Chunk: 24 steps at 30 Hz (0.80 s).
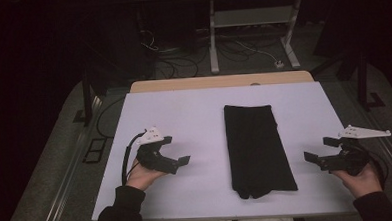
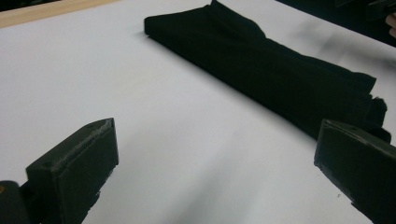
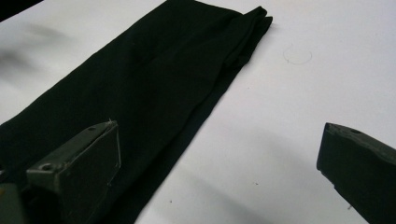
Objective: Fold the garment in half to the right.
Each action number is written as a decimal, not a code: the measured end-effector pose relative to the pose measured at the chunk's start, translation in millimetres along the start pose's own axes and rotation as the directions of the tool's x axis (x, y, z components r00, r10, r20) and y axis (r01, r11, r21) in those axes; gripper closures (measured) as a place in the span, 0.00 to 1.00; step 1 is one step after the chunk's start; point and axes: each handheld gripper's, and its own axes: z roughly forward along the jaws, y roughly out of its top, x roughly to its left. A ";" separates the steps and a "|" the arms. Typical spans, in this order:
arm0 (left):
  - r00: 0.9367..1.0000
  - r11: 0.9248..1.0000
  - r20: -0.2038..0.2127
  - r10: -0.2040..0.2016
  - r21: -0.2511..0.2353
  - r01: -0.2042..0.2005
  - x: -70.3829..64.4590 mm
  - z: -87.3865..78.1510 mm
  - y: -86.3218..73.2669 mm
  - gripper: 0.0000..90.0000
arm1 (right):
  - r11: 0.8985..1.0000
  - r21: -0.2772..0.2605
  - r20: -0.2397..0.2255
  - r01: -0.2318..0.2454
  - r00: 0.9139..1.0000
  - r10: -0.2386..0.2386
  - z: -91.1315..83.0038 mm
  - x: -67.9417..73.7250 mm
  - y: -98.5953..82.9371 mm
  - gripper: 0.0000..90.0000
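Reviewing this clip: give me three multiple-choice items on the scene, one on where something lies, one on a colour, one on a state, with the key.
1. Where does the folded cloth lie?
A. between the two grippers
B. left of both grippers
C. on the floor

2. What colour is the cloth?
A. white
B. black
C. red

3. How do the left gripper and the right gripper stand?
A. both shut on the cloth
B. one open, one shut
C. both open, holding nothing

Key: 1 A, it lies on the white table with a gripper at each side; 2 B, it looks black in every view; 3 C, each pair of jaws stands wide apart over the table.
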 end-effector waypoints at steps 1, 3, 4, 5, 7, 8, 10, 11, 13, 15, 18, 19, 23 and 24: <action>1.000 1.000 -0.003 -0.002 -0.002 0.002 1.1 -2.2 -1.3 0.00 | 1.000 0.001 0.000 -0.001 1.000 0.001 0.0 0.0 0.0 0.00; 1.000 1.000 -0.012 -0.011 -0.012 0.011 3.3 -6.1 -4.1 0.00 | 1.000 0.002 0.000 -0.002 1.000 0.002 0.3 0.1 -0.1 0.00; 1.000 1.000 -0.014 -0.016 -0.015 0.016 4.0 -7.3 -5.1 0.00 | 1.000 0.003 0.000 -0.002 1.000 0.002 0.5 0.1 -0.1 0.00; 1.000 1.000 -0.020 -0.017 -0.018 0.017 5.5 -9.8 -6.8 0.00 | 1.000 0.003 -0.001 -0.003 1.000 0.003 0.5 0.2 -0.1 0.00; 0.999 1.000 -0.027 -0.024 -0.020 0.023 7.4 -12.8 -9.5 0.00 | 1.000 0.004 0.001 0.001 1.000 -0.001 0.8 0.2 -0.2 0.00; 0.999 0.999 -0.035 -0.026 -0.023 0.026 8.2 -14.6 -11.0 0.00 | 1.000 0.003 0.001 0.002 1.000 -0.002 1.0 0.0 -0.2 0.00; 0.999 0.999 -0.043 -0.033 -0.031 0.032 10.2 -18.9 -14.1 0.00 | 1.000 0.003 0.001 0.003 1.000 -0.003 0.9 -0.1 -0.3 0.00; 0.998 0.999 -0.047 -0.036 -0.036 0.035 11.0 -20.9 -15.6 0.00 | 1.000 0.004 0.000 0.000 1.000 0.000 0.8 0.0 -0.3 0.00; 0.997 0.998 -0.055 -0.044 -0.042 0.042 12.7 -24.8 -18.7 0.00 | 1.000 0.003 0.002 0.003 1.000 -0.003 0.8 0.0 -0.3 0.00; 0.997 0.998 -0.062 -0.052 -0.049 0.049 14.3 -29.1 -22.4 0.00 | 1.000 0.004 0.001 0.005 1.000 -0.005 1.1 0.0 -0.4 0.00; 0.995 0.996 -0.074 -0.071 -0.060 0.067 17.4 -35.7 -28.9 0.00 | 1.000 0.005 0.001 0.007 1.000 -0.007 1.4 0.1 -0.5 0.00; 0.994 0.995 -0.079 -0.078 -0.063 0.073 18.6 -38.1 -31.0 0.00 | 1.000 0.007 0.000 0.005 1.000 -0.005 1.5 0.3 -0.5 0.00; 0.990 0.992 -0.101 -0.099 -0.083 0.091 23.9 -48.3 -39.9 0.00 | 1.000 0.006 0.001 0.009 1.000 -0.009 1.7 0.6 -0.4 0.00; 0.989 0.992 -0.112 -0.099 -0.085 0.090 25.2 -50.7 -42.0 0.00 | 1.000 0.007 0.001 0.008 1.000 -0.008 1.7 0.6 -0.4 0.00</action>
